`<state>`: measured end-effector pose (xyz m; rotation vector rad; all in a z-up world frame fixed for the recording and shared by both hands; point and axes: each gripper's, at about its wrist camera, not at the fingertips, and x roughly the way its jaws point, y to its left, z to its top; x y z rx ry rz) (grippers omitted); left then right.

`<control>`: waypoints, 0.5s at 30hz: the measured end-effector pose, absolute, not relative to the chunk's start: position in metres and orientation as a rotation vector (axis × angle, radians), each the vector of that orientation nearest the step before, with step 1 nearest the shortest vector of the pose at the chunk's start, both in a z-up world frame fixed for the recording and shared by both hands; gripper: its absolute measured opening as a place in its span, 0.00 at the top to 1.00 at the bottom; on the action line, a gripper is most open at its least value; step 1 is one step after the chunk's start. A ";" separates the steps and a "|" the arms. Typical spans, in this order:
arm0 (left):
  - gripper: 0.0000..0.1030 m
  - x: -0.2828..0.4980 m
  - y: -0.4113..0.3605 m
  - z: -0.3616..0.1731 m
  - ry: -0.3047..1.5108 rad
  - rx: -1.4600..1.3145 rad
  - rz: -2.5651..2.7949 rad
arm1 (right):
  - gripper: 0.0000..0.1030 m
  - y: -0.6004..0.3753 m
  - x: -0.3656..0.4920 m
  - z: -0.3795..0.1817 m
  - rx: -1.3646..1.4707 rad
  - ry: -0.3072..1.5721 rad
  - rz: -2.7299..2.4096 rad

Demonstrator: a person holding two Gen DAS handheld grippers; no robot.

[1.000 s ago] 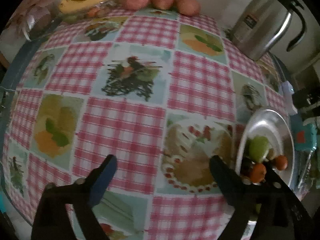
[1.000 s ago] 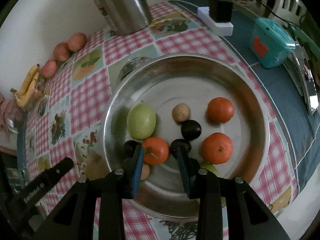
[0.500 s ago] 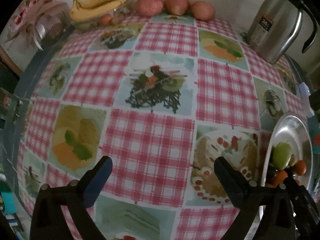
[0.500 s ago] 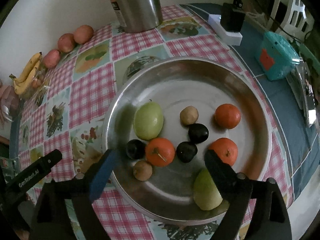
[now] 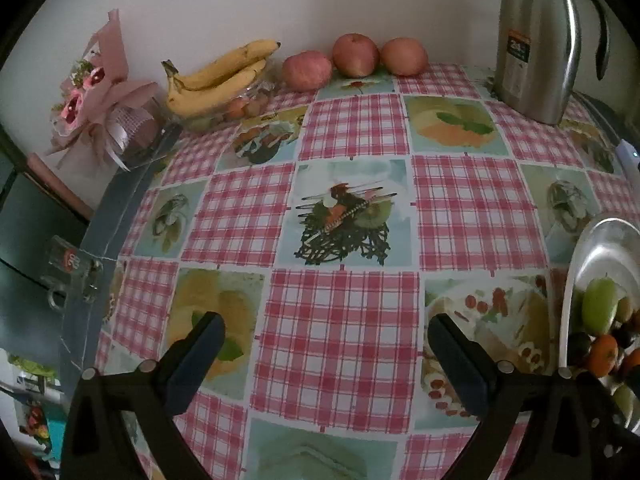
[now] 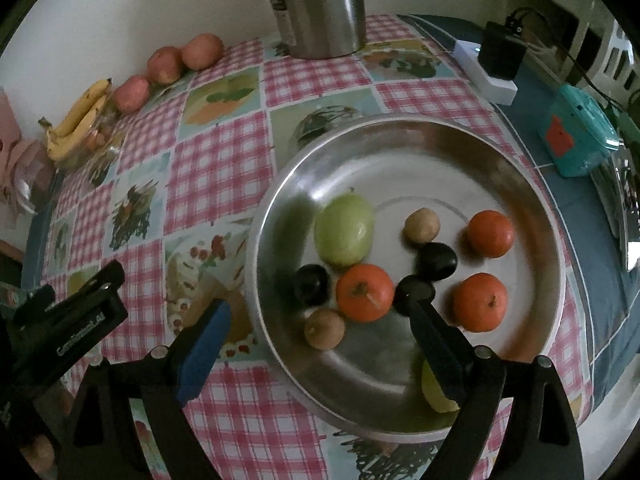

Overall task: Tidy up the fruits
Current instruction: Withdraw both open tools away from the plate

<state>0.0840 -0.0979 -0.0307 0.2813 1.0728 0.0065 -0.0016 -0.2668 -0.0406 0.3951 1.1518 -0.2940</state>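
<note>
- The metal tray [image 6: 400, 128] fills the right wrist frame's centre; its tangerine [image 6: 364, 292] sits just above the right gripper [image 6: 316, 312], between the fingertips' line, nearer this hand than the other.
- Right gripper: jaws wide, empty, touching nothing.
- Left gripper [image 5: 326, 330]: wide, empty, over bare tablecloth [image 5: 344, 216]; bananas [image 5: 216, 76] lie upper left.

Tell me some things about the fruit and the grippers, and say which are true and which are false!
1. Three oranges lie in the tray. True.
2. The bananas are in the tray. False: they lie by the wall, beside the apples.
3. The right gripper holds an orange. False: it is open and empty.
4. The left gripper is open over bare cloth. True.
5. The jug lies tipped over. False: it stands upright.
</note>
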 end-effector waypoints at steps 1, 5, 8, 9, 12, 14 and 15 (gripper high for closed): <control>0.00 0.083 -0.097 -0.031 1.079 0.279 0.004 | 0.11 -0.264 -0.003 -0.041 0.390 1.153 -0.290; 0.00 0.077 -0.093 -0.029 1.075 0.289 0.015 | 0.11 -0.258 -0.007 -0.042 0.381 1.154 -0.274; 0.00 0.072 -0.092 -0.030 1.075 0.303 0.024 | 0.11 -0.253 -0.013 -0.043 0.375 1.157 -0.262; 0.00 0.071 -0.090 -0.030 1.078 0.304 0.024 | 0.11 -0.253 -0.014 -0.044 0.375 1.157 -0.259; 0.00 0.066 -0.087 -0.031 1.093 0.295 0.014 | 0.11 -0.249 -0.021 -0.045 0.377 1.158 -0.245; 0.00 0.062 -0.085 -0.031 1.102 0.299 0.014 | 0.11 -0.247 -0.025 -0.046 0.375 1.159 -0.238; 0.00 0.060 -0.084 -0.030 1.103 0.301 0.014 | 0.11 -0.246 -0.026 -0.045 0.372 1.159 -0.236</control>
